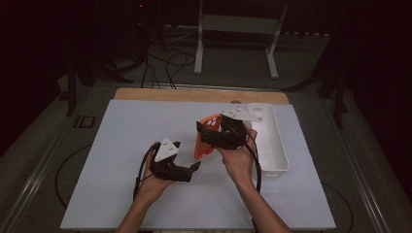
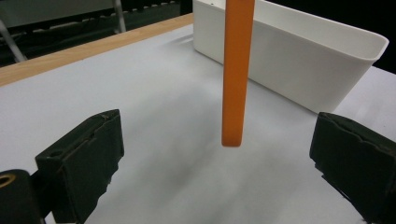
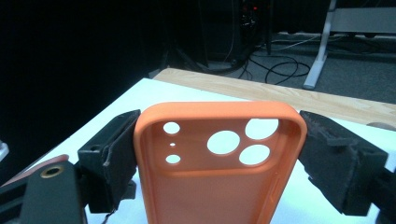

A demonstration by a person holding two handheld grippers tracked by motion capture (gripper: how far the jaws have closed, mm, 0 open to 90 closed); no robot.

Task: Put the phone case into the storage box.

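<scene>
Above the table, just left of the white bin (image 1: 272, 145), the right gripper (image 1: 212, 130) clamps the orange phone case (image 1: 204, 141) by its long edges, hanging lengthwise downward. Nearest its free end, the left gripper (image 1: 193, 167) waits wide open and empty, pointing at it edge-on.

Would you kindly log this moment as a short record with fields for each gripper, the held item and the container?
right gripper: shut on the orange phone case, fingers pressing its two long edges
orange phone case: held upright above the table, camera holes at the top
left gripper: open, holding nothing, pointing at the case's edge
white bin: on the white table, beside the right hand
</scene>
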